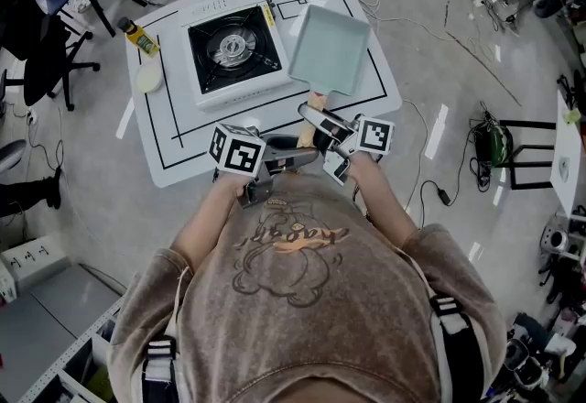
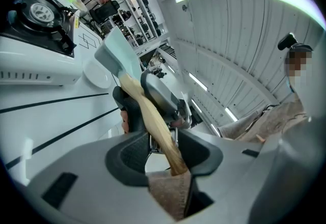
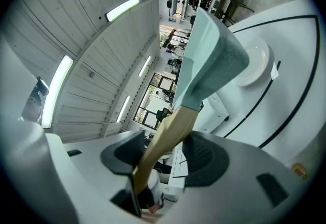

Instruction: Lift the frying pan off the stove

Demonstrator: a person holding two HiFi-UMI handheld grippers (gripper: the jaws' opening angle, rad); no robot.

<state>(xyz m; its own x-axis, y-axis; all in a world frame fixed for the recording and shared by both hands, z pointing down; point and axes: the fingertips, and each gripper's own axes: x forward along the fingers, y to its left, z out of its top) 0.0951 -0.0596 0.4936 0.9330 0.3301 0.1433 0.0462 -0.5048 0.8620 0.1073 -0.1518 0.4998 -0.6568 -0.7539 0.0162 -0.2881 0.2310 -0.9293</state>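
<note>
- Frying pan (image 1: pixel 330 46) is off the stove (image 1: pixel 233 49). It hangs in the air just to the stove's right, above the tabletop (image 1: pixel 183 131), touching neither.
- The burner is bare, so I judge the lift itself done.
- Right gripper (image 3: pixel 163 159) is clamped on the wooden handle (image 3: pixel 170 134), on the stretch nearer the pan body. I take that as the load-bearing hold, close to the weight.
- Left gripper (image 2: pixel 165 151) takes the handle's free end, farther from the stove. The wood runs between its pads and they look closed on it, though one side is harder to read.
- Why two holds on one handle: my guess is that the rear grip stops the pan from rolling or drooping about the front one.
- Pan sits tilted, its underside showing in the right gripper view. It looks empty, so the tilt costs nothing.
- Small white dish (image 1: pixel 148 76) lies on the stove's far side from the pan, well out of the way.
</note>
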